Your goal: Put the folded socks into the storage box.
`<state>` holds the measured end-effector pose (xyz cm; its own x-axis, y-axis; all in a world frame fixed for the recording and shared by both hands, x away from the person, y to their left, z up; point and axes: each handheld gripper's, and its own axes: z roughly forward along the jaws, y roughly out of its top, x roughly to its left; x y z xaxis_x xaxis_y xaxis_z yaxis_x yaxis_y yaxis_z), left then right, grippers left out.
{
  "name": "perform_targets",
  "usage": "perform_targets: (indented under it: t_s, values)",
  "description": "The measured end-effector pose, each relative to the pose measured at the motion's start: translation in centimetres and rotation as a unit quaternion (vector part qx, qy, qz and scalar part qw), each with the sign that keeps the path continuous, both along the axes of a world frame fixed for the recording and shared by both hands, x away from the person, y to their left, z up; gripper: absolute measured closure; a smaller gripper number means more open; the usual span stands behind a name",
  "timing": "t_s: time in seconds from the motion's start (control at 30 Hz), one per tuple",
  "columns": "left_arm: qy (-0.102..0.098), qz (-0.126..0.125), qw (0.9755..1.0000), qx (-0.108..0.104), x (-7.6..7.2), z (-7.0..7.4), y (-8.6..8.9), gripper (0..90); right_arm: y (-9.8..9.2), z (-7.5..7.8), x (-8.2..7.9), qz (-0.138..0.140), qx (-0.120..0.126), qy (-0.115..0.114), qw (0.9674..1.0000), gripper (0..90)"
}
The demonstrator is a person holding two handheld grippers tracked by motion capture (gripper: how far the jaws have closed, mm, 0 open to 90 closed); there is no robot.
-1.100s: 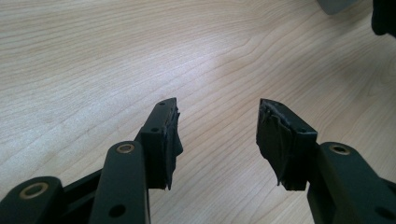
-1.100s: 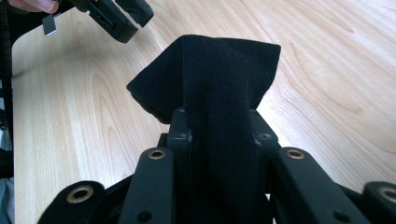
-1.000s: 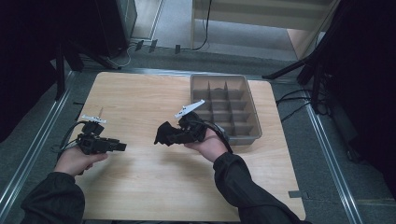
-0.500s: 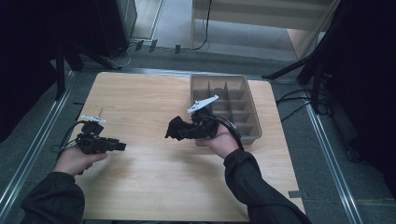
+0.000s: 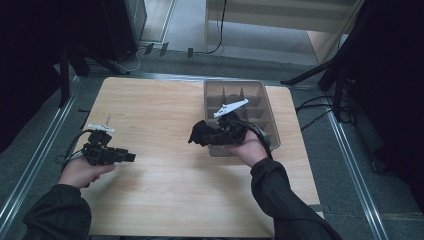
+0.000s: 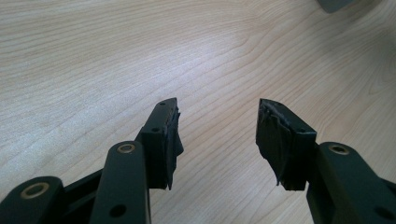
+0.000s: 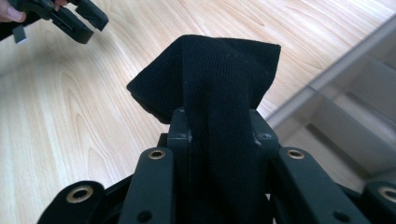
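Starting at the left: your left gripper (image 5: 131, 157) sits low over the left side of the wooden tabletop (image 5: 165, 200), pointing twd the middle. In the left gripper view its fingers (image 6: 164, 140) are spread w/ nothing btwn them, just bare wood grain underneath.

Moving to the middle, your right gripper (image 5: 199, 137) is over the tabletop right at the front-left corner of the grey divided tray (image 5: 270, 116), tips aimed left. The black cloth (image 5: 200, 134) is pinched in its fingers, and in the right gripper view you can see the knit fabric (image 7: 219, 93) bunched up btwn them and sticking out past the tips in a folded lump, off the wood. The white plate on top of that gripper overlaps the tray in the high view.

Far right: the tray itself sits on the right-rear part of the tabletop, dividers splitting it into small compartments. Can't tell what's in the ones behind your hand.
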<state>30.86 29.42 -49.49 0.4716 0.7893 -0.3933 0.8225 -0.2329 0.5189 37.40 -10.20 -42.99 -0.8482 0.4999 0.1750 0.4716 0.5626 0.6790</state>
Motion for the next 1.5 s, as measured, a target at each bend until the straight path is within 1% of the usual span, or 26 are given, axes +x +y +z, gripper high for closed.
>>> perform_targets:
  t_s: [0.47,0.6,0.87,0.97,1.03,1.13,1.23,1.3,1.4,1.5]
  values:
    - [0.001,-0.001,1.0000,0.000,0.0,-0.1,-0.1,48.2,-3.2,1.1,0.4,-0.027,-0.009,-0.011,0.9995,69.3]
    - [0.002,0.001,1.0000,-0.002,-0.1,0.0,-0.1,48.3,-4.3,0.7,0.8,-0.037,-0.022,-0.009,0.9990,69.3]
    - [0.002,0.000,1.0000,-0.001,0.0,0.0,-0.1,48.2,-5.7,-0.5,1.3,-0.046,-0.036,0.000,0.9983,69.2]
    - [0.002,0.000,1.0000,0.000,0.0,0.0,-0.1,48.2,-5.5,-1.1,1.6,-0.045,-0.042,0.007,0.9981,69.1]
    - [0.001,0.001,1.0000,-0.002,0.0,0.0,-0.1,48.2,-5.1,-1.7,2.0,-0.044,-0.050,0.014,0.9977,69.1]
    - [0.001,0.001,1.0000,-0.003,-0.1,0.0,0.0,48.2,-4.3,-2.4,2.4,-0.041,-0.056,0.025,0.9973,69.0]
    - [0.002,0.002,1.0000,-0.004,0.0,-0.1,0.1,48.3,-4.0,-2.8,2.6,-0.041,-0.062,0.030,0.9968,69.0]
    - [0.002,0.002,1.0000,-0.004,0.0,-0.1,0.1,48.3,-3.8,-3.0,2.8,-0.040,-0.079,0.032,0.9955,69.0]
    - [0.002,0.002,1.0000,-0.005,0.0,-0.1,0.1,48.2,-3.5,-3.4,2.9,-0.035,-0.092,0.038,0.9944,68.9]
    - [0.002,0.003,1.0000,-0.005,0.0,-0.1,0.2,48.2,-3.4,-3.6,3.0,-0.034,-0.094,0.039,0.9942,68.4]
